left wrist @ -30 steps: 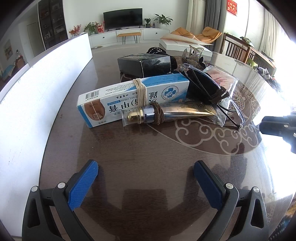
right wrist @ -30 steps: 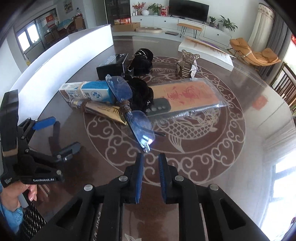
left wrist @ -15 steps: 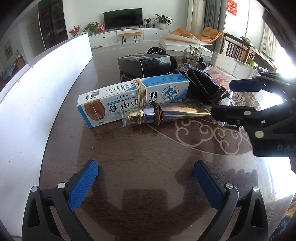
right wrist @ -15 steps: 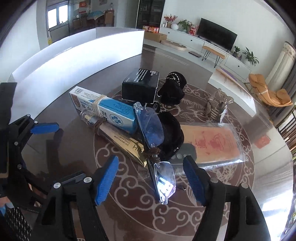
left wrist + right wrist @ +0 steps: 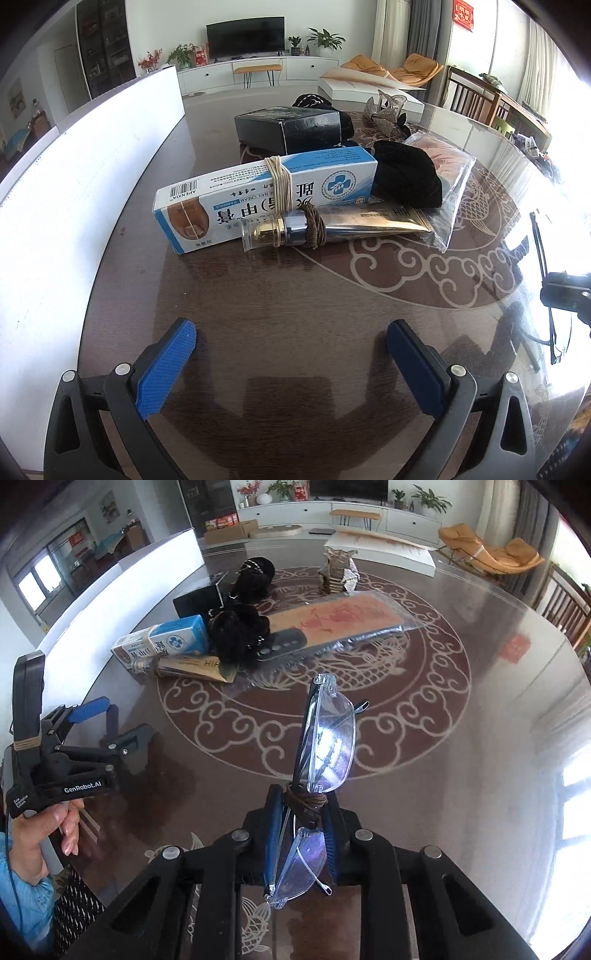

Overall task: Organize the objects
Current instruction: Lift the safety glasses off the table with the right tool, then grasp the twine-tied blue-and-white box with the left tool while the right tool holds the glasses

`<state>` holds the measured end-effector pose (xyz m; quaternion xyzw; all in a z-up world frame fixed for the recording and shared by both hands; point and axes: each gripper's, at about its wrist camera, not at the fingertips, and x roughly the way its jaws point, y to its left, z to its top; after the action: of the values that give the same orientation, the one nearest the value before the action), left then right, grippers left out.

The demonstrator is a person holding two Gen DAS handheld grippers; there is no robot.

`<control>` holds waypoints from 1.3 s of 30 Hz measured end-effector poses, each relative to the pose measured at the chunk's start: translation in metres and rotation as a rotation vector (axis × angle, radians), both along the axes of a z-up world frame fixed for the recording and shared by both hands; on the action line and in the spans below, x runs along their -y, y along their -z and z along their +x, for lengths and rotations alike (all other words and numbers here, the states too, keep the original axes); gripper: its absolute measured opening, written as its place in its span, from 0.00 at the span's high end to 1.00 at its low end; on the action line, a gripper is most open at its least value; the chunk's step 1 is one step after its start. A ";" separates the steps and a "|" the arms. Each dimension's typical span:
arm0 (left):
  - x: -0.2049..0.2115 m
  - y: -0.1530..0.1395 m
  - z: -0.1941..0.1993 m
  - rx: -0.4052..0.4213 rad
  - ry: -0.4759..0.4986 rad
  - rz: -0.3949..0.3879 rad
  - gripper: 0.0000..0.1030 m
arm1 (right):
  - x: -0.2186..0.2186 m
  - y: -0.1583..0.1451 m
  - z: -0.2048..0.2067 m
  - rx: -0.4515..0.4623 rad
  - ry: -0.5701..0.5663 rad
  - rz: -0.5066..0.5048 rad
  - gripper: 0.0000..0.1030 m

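My right gripper (image 5: 301, 834) is shut on a pair of clear glasses (image 5: 327, 734) with a brown hair tie (image 5: 304, 803) wound round the bridge, and holds them above the table. The glasses' black arms show at the right edge of the left wrist view (image 5: 543, 251). My left gripper (image 5: 291, 365) is open and empty, low over the table in front of a blue-and-white nail cream box (image 5: 266, 192) with a rubber band and a gold tube (image 5: 332, 225) with a brown tie. It also shows in the right wrist view (image 5: 107, 723).
Behind the box lie a black velvet pouch (image 5: 406, 177), a black box (image 5: 288, 125), a plastic-wrapped red item (image 5: 447, 162) and a silver clip (image 5: 384, 118). A white board (image 5: 74, 155) runs along the left of the round dark table (image 5: 258, 314).
My right gripper reached into the pile open, shut on the glasses and drew them back and up, away from the pile. My left gripper has not moved.
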<state>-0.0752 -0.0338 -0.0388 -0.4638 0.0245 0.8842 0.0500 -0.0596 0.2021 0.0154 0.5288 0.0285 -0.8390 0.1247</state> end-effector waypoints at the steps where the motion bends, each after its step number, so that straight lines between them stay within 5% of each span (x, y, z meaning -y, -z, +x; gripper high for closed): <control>1: 0.000 0.000 0.000 0.000 0.000 0.000 0.00 | -0.004 0.003 0.001 -0.010 0.010 -0.010 0.70; 3: 0.000 0.000 0.000 -0.001 -0.001 -0.001 0.00 | -0.010 0.009 0.005 -0.053 0.033 -0.021 0.30; 4: 0.000 0.001 0.001 -0.002 -0.002 -0.003 0.00 | -0.012 0.013 0.007 -0.087 0.044 -0.012 0.27; 16: 0.001 -0.002 0.005 0.030 0.054 -0.001 0.00 | -0.008 0.027 0.015 -0.201 0.068 0.057 0.13; 19: 0.008 -0.029 0.000 -0.025 0.064 0.009 0.00 | -0.005 0.027 0.016 -0.214 0.071 0.081 0.11; 22: 0.011 -0.056 -0.024 -0.069 0.083 -0.072 0.00 | -0.005 0.026 0.017 -0.218 0.070 0.085 0.11; 26: 0.015 -0.057 -0.071 -0.014 0.088 -0.173 0.00 | -0.004 0.027 0.018 -0.222 0.070 0.090 0.11; 30: 0.014 -0.033 -0.102 0.095 0.116 -0.173 0.00 | -0.002 0.027 0.019 -0.232 0.066 0.101 0.11; 33: 0.024 -0.026 -0.111 0.125 0.114 -0.072 0.00 | -0.002 0.025 0.021 -0.246 0.069 0.103 0.11; 37: 0.029 -0.024 -0.104 0.093 0.151 -0.018 0.30 | -0.003 0.025 0.021 -0.245 0.069 0.096 0.11; 39: 0.028 -0.018 -0.098 0.122 0.168 -0.008 0.79 | -0.003 0.025 0.021 -0.242 0.071 0.098 0.11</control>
<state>-0.1736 -0.0622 -0.0210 -0.5133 0.0637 0.8468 0.1237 -0.0386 0.2049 -0.0100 0.4298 0.0657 -0.8982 0.0648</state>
